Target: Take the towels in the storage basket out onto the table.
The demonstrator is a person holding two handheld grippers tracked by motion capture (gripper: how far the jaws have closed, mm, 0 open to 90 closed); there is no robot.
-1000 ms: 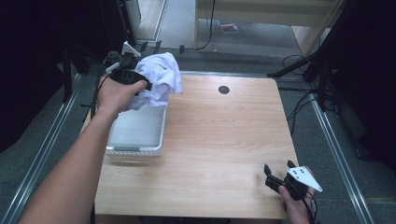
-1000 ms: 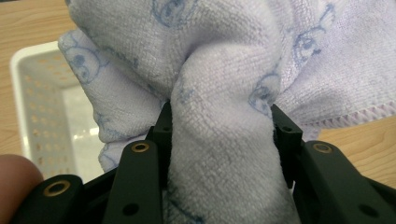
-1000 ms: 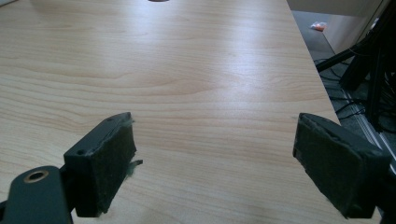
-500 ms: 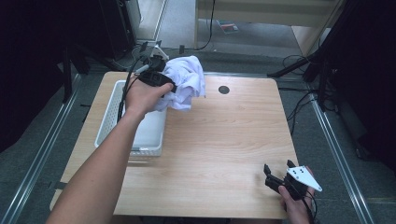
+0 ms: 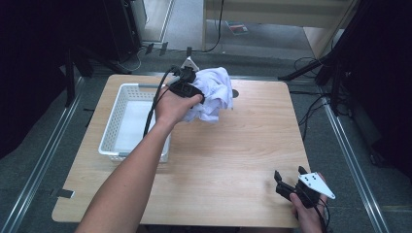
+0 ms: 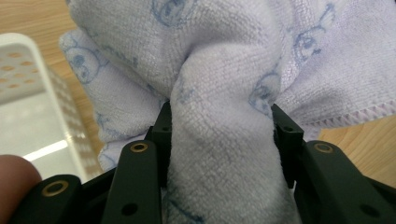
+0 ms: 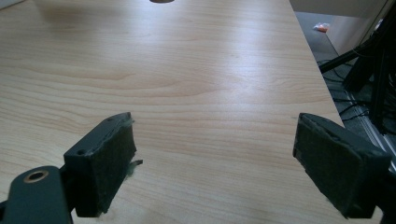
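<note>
The left gripper point(image 6: 219, 135) is pinching a thick fold of a white towel point(image 6: 224, 70) between its two black jaws, closed tight on the cloth so that the fold bulges up between them. In the high view the left gripper point(image 5: 187, 87) is holding the towel point(image 5: 214, 92) bunched in the air over the far part of the table point(image 5: 233, 160), just to the right of the white basket point(image 5: 116, 145). The towel, printed with small blue figures, is hanging clear of the basket, and its lower folds are drooping toward the wood. The person's left forearm point(image 5: 131, 184) is reaching past the basket's near right corner.

The right gripper point(image 7: 215, 158) is standing with its jaws wide apart and nothing between them, the padded fingers point(image 7: 109, 158) hovering low over bare wood. In the high view the right gripper point(image 5: 296, 187) is sitting at the near right corner of the table, well apart from the basket and the towel.
</note>
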